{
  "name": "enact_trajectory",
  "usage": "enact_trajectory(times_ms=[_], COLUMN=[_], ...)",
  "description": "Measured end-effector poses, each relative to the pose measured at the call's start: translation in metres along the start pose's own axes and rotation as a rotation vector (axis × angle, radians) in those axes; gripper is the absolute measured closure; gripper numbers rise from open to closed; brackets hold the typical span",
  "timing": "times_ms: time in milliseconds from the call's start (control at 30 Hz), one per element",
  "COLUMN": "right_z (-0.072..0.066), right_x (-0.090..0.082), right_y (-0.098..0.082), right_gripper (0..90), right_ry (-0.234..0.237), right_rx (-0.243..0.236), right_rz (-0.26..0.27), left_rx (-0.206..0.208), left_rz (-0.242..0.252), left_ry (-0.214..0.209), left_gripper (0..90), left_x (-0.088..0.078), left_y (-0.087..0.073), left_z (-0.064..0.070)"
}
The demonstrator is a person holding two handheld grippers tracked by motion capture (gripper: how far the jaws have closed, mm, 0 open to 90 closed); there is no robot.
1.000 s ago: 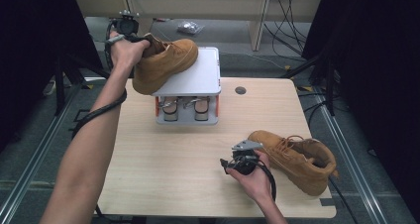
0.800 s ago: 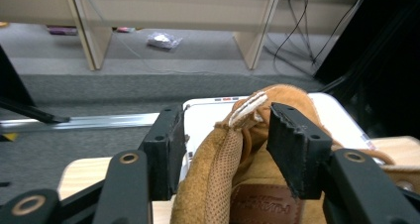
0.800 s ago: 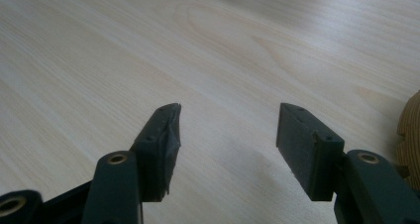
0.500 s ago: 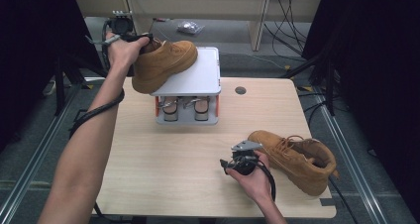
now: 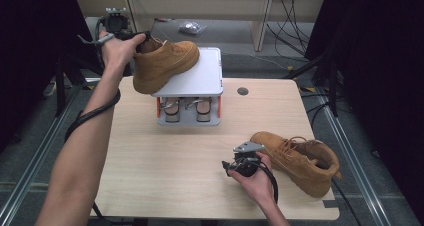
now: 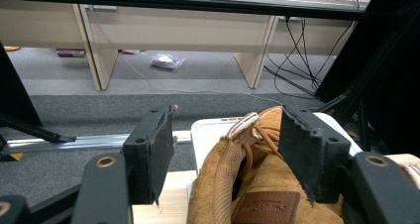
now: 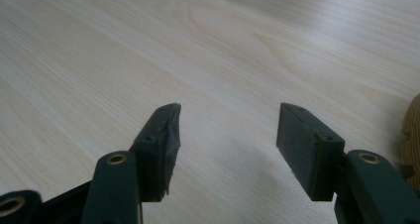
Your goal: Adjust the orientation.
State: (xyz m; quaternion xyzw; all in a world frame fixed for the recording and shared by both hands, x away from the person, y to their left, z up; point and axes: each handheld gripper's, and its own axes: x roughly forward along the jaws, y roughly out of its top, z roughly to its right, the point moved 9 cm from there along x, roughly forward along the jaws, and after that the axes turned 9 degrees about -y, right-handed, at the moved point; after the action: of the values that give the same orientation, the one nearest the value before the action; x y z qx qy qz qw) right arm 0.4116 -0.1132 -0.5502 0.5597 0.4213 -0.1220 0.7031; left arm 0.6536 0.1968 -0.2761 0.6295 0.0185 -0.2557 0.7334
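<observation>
Tongs held in the person's right hand [image 5: 248, 162] hover low over the near right part of the desk [image 5: 150, 166], their jaws spread wide with nothing between them; the right tongs view looks past both black pads [image 7: 158, 140] onto bare pale wood. One tan lace-up boot [image 5: 300, 158] lies on the desk just beside that hand, its toe pointing toward the middle of the desk and its ankle opening toward the right edge.

Farther back, at the centre of the desk, stands one small rack [image 5: 189, 111] with a white flat top [image 5: 200, 78]; two brown items sit side by side in the space beneath it, too small to identify. A small dark round hole [image 5: 243, 91] marks the desk surface to the rack's right.

At the far left, the left tongs [image 5: 137, 38] are at the heel end of the second tan boot [image 5: 162, 63], which rests on the rack's white top with its heel overhanging the left edge. Those jaws have just been opening: the left tongs view shows the boot's padded collar and laces between the two pads [image 6: 307, 149], with a clear gap on the left side, so the boot is no longer clamped. In all, two boots, two tongs and one rack are on show.
</observation>
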Motion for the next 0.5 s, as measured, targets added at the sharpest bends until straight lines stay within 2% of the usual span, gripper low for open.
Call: enact_trajectory(times_ms=[200, 233, 367, 400, 433, 500], right_z=[0.001, 0.001, 0.002, -0.001, -0.001, 0.0], right_x=[0.0, 0.0, 0.002, 0.001, 0.001, 0.003], right_y=[0.0, 0.0, 0.0, -0.001, -0.001, -0.001], right_gripper=[42.9, 42.9, 42.9, 42.9, 42.9, 42.9], right_ry=[-0.003, -0.002, -0.012, -0.002, -0.002, -0.007], right_rx=[-0.013, -0.013, -0.031, -0.009, -0.01, -0.035], right_rz=[0.005, 0.004, 0.012, 0.001, 0.004, 0.014], left_rx=[-0.009, 0.001, -0.044, -0.048, -0.052, -0.047], left_rz=[0.01, 0.018, 0.041, 0.045, 0.053, 0.061], left_ry=[-0.028, -0.033, -0.044, -0.049, -0.056, -0.062], left_gripper=[38.4, 39.9, 51.4, 53.0, 54.3, 57.2], left_x=[-0.015, -0.018, -0.028, -0.031, -0.034, -0.04], left_y=[0.002, 0.002, 0.0, -0.001, -0.001, -0.002], left_z=[0.001, 0.0, -0.005, -0.007, -0.007, -0.009])
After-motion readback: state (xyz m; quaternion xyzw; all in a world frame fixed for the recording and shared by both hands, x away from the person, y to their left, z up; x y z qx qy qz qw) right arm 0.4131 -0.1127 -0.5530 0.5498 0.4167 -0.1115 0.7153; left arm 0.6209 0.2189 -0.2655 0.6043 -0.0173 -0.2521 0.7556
